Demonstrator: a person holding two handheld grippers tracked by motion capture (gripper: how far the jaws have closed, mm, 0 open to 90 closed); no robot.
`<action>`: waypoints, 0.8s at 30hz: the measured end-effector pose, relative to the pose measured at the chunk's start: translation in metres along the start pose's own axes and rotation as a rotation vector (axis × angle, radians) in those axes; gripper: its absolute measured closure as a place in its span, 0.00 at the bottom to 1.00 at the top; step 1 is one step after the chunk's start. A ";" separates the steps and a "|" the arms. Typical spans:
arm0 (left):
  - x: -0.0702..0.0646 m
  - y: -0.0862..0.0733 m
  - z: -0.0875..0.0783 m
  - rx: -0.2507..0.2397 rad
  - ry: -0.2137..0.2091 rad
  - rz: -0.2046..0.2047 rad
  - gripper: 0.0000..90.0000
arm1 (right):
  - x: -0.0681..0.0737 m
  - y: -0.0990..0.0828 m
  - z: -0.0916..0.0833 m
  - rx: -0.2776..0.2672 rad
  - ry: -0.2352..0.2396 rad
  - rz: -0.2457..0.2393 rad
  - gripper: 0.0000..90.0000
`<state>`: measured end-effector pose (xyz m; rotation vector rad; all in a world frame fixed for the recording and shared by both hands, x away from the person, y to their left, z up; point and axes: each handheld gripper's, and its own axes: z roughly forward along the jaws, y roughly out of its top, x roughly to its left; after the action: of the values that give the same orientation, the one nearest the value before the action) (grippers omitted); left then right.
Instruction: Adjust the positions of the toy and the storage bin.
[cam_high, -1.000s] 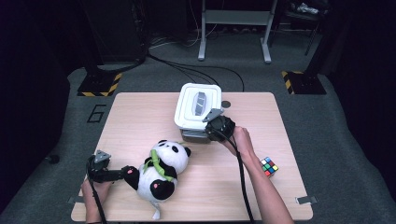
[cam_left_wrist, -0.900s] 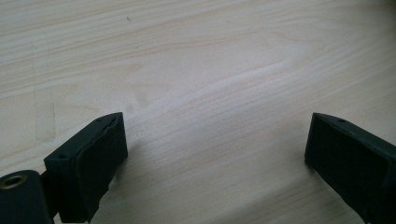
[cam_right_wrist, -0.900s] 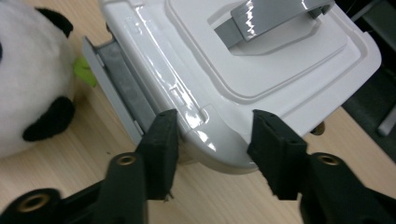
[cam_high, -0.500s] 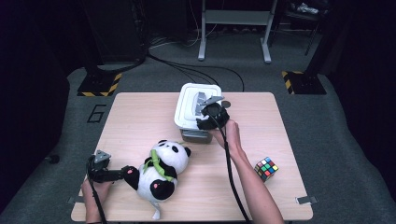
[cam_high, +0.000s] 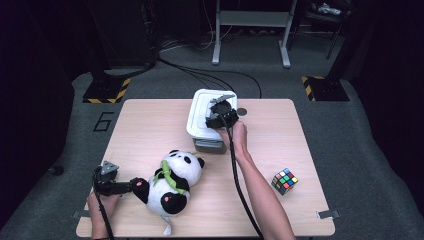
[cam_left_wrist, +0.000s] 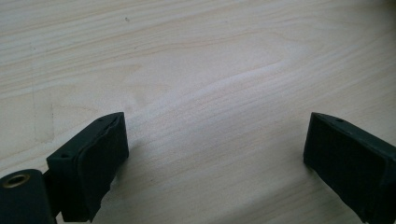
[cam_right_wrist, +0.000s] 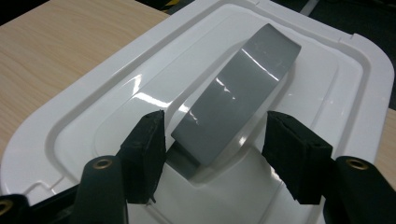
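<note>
While a person's right forearm reaches up from the bottom of the high view, the right claw (cam_high: 216, 121) hovers over the white lidded box (cam_high: 200, 120) standing just above the centre of the frame, on the far half of the wooden bench (cam_high: 150, 125). Seen in the right gripper view, its jaws have just been closing and stand part-way apart on either side of the lid's grey handle (cam_right_wrist: 238, 100), which crosses the frame from lower centre to upper right; a gap shows between each pad and the handle, so nothing is gripped. At lower left of the high view, the left claw (cam_high: 131, 186) lies level above the bench, its tips just beside the black arm of a plush panda (cam_high: 172, 182) lying near the bench's front edge. Seen in the left gripper view, its jaws are spread wide with bare wood between them. At lower right, a colour cube (cam_high: 284, 180) sits well apart from both.
</note>
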<state>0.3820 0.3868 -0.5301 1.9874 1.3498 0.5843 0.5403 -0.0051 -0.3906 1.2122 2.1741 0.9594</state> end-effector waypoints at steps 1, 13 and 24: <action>0.000 0.000 0.000 0.000 0.000 0.000 0.07 | 0.001 0.001 0.002 0.004 -0.002 -0.004 0.43; -0.001 -0.001 0.001 -0.015 0.006 -0.004 0.07 | -0.001 0.000 0.001 0.021 -0.021 -0.016 0.57; 0.000 0.000 0.000 -0.001 -0.001 -0.001 0.07 | -0.024 -0.009 -0.014 0.049 -0.032 -0.058 0.63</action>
<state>0.3819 0.3867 -0.5301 1.9864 1.3496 0.5835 0.5376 -0.0339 -0.3872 1.1725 2.2070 0.8618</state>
